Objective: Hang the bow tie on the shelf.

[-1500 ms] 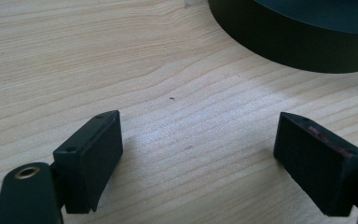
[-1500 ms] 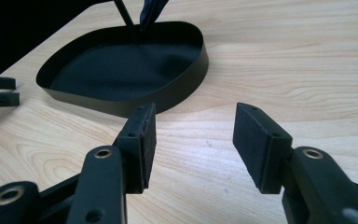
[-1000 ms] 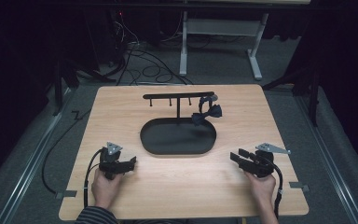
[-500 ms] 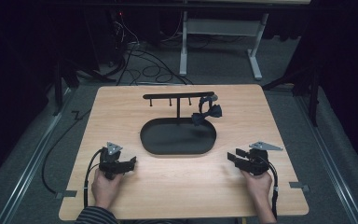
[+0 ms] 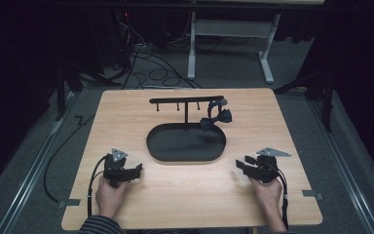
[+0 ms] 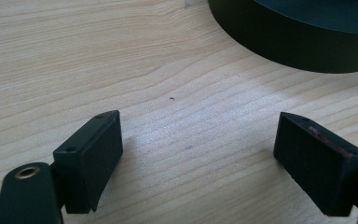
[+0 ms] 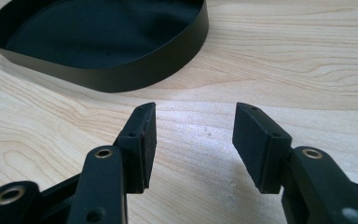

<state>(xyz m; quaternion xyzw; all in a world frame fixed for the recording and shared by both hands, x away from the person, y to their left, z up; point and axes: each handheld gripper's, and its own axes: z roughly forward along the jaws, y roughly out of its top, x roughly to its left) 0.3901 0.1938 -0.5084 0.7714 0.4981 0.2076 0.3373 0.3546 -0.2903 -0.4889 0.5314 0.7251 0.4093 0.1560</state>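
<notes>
Both the left gripper (image 5: pixel 137 169) and right gripper (image 5: pixel 239 164) are held apart, empty; the bow (image 5: pixel 216 118) is hung nearer the right one.

A dim lab: wooden table (image 5: pixel 282 126) on grey carpet, loose cables (image 5: pixel 146 63) behind.

A black oval metal tray (image 5: pixel 185 152) with a low upright wall sits mid-table on the pale wooden tabletop (image 5: pixel 190 195), a black T-shaped rack (image 5: pixel 186 100) rising at its far edge with a dark bow-shaped object (image 5: pixel 215 117) hanging from the rack's right end.
</notes>
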